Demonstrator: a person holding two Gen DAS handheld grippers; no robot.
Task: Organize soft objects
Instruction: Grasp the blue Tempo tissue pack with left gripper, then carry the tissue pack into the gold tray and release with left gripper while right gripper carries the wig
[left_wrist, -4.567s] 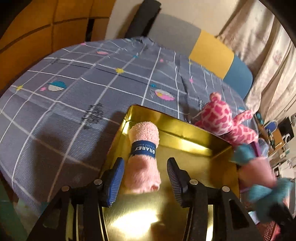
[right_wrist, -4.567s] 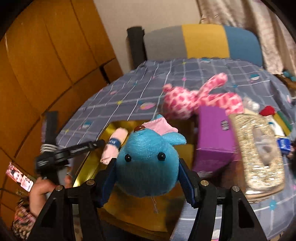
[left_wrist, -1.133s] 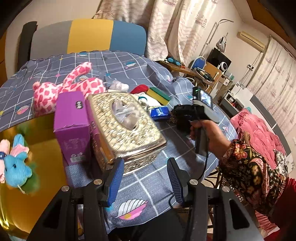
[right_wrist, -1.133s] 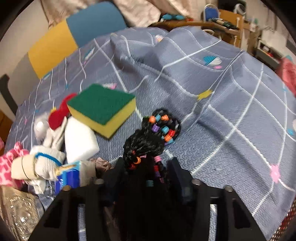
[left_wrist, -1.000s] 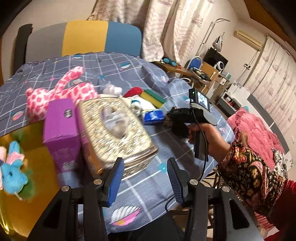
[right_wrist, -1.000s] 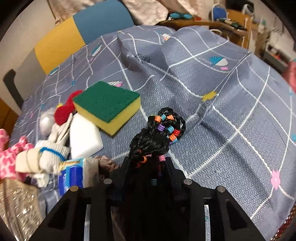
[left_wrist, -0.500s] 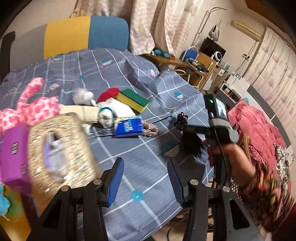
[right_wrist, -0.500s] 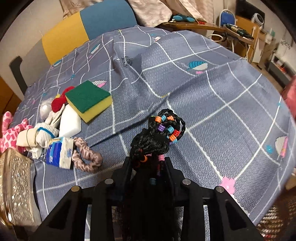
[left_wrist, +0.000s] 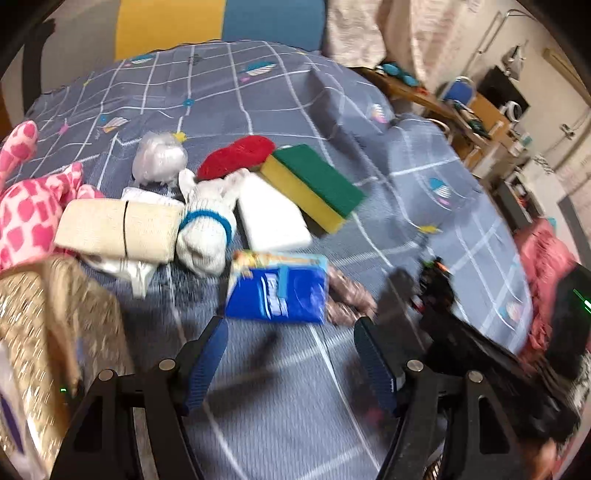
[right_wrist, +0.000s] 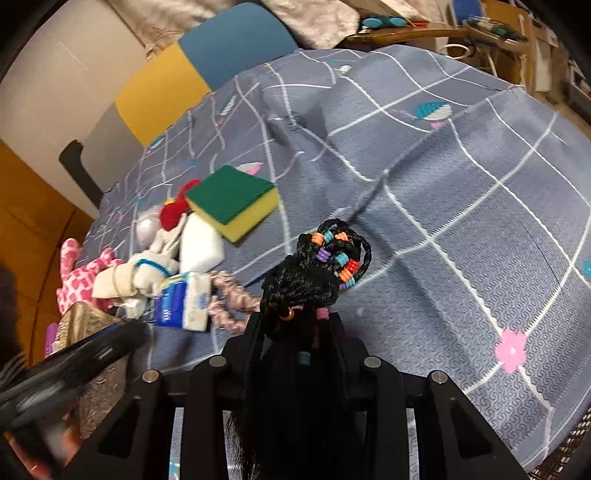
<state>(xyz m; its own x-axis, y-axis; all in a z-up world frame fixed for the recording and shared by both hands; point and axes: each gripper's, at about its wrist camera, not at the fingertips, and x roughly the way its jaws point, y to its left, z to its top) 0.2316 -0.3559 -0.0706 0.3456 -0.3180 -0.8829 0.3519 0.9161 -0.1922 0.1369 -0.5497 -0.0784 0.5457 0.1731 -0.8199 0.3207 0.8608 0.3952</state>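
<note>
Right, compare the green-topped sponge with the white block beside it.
The green-topped sponge has two layers, green over yellow; the white block is plain white all through. The sponge sits tilted, one edge propped on the block, which lies flat on the cloth. Both are rectangular blocks.

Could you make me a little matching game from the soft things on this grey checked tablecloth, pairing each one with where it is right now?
Things:
1. black braided hairpiece with coloured beads
2. blue tissue packet
3. green and yellow sponge
4. pink and white spotted plush toy

Places:
A. far left of the pile, beside the rolled beige bandage
B. leaning on the white foam block
C. just ahead of the opening, empty left gripper
D. clamped in the right gripper

Pairs: 1-D, 2-C, 3-B, 4-A
</note>
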